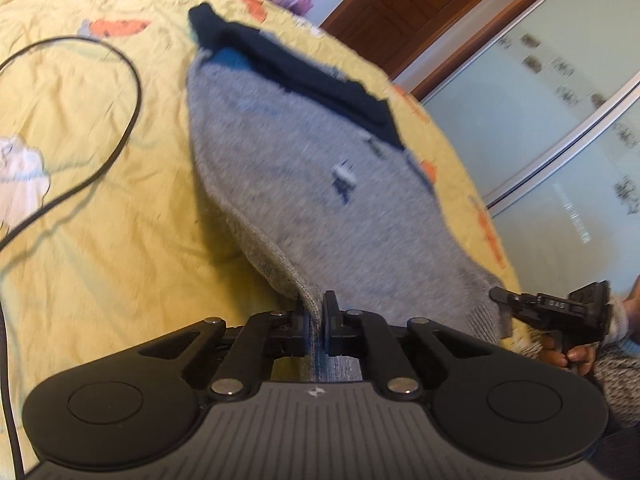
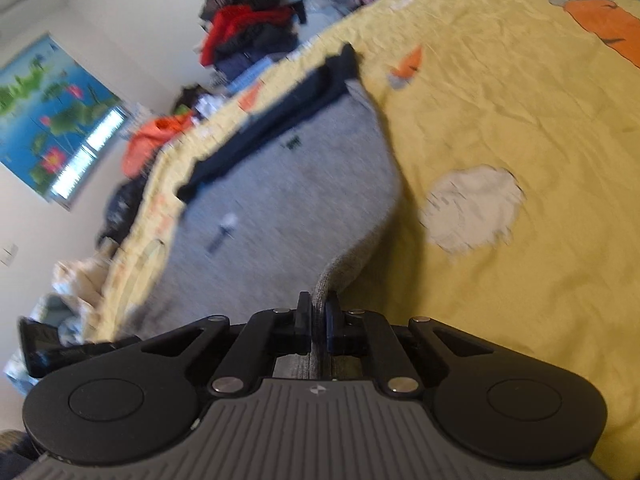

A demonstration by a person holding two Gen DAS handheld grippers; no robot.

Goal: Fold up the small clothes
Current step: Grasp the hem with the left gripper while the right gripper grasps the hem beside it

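1. Knitwear first: a small grey sweater (image 1: 304,184) with a dark navy band (image 1: 304,68) at its far end lies on the yellow bedsheet (image 1: 100,200), its near edge raised off the bed.
2. The left gripper (image 1: 316,308) has its fingers pinched narrow on one near corner of the hem; grey knit shows between the pads.
3. The right gripper (image 2: 318,306) is likewise clamped on the other near corner, fabric bunched between its fingers.
4. The step in hand looks like carrying the near edge over toward the navy band for a half fold.
5. To do it well, both corners should travel together and level, keeping the edge taut so no crease forms.
6. A black cable (image 1: 120,80) loops on the sheet to one side; the cloth should land clear of it.
7. Release should likely wait until the edges line up.
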